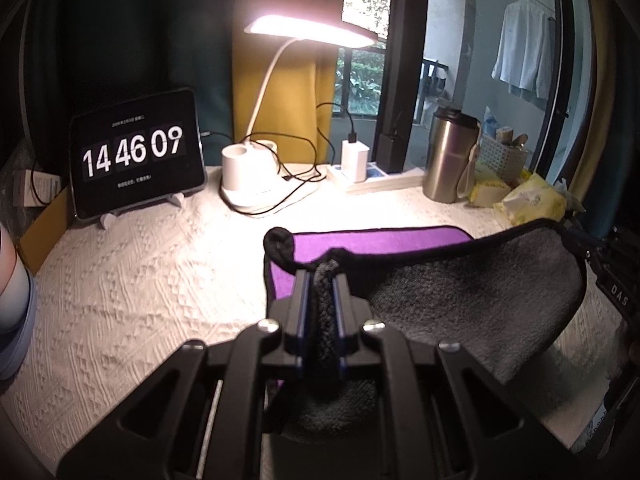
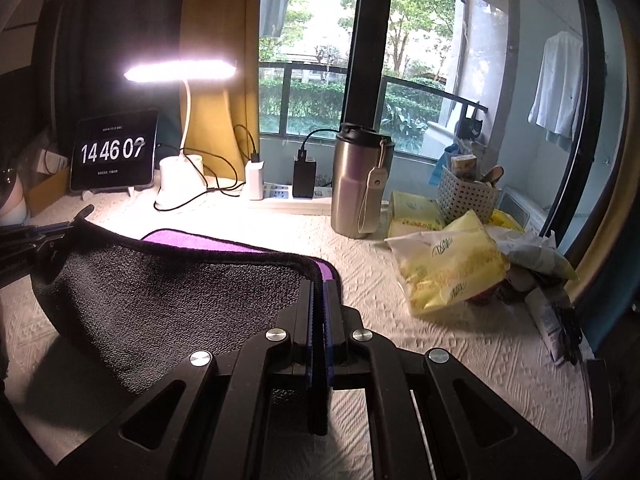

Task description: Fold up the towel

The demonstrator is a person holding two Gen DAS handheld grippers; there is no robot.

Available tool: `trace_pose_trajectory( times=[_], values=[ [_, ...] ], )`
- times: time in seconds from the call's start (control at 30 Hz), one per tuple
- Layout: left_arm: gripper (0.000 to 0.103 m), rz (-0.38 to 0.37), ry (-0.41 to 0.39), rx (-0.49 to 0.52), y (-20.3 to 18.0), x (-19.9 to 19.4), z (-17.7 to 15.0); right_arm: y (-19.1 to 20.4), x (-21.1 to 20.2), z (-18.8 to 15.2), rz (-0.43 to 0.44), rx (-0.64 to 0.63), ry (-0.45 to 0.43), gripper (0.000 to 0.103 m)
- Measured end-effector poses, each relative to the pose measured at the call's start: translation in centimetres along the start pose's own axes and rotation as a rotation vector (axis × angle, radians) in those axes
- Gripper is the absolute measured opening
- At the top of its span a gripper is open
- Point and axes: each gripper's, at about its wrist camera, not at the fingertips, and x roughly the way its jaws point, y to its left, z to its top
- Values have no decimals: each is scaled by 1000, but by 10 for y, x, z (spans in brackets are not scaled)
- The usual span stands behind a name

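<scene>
The towel [image 1: 472, 292] is grey on one side and purple on the other, with a black hem. Its near edge is lifted off the white textured tablecloth; the purple side [image 1: 380, 240] lies flat beyond. My left gripper [image 1: 322, 276] is shut on the towel's left corner. My right gripper [image 2: 319, 284] is shut on the towel's [image 2: 180, 284] right corner. Each gripper shows in the other's view, the right gripper [image 1: 588, 252] at the right edge and the left gripper [image 2: 60, 232] at the left edge. The towel hangs in a sag between them.
At the back stand a tablet clock [image 1: 136, 158], a lit desk lamp [image 1: 256, 184], chargers on a power strip [image 2: 288, 192] and a steel tumbler [image 2: 360, 184]. Yellow tissue packs [image 2: 444, 264] and a white basket [image 2: 468, 196] crowd the right side. A rounded pale object [image 1: 12, 300] sits at left.
</scene>
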Motion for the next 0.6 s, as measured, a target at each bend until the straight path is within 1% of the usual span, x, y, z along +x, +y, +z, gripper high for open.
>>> trace_pose_trajectory(
  times=[0.6],
  values=[
    [11, 24, -15, 16, -2, 28, 27, -11, 36, 19, 15, 5, -14, 5]
  ],
)
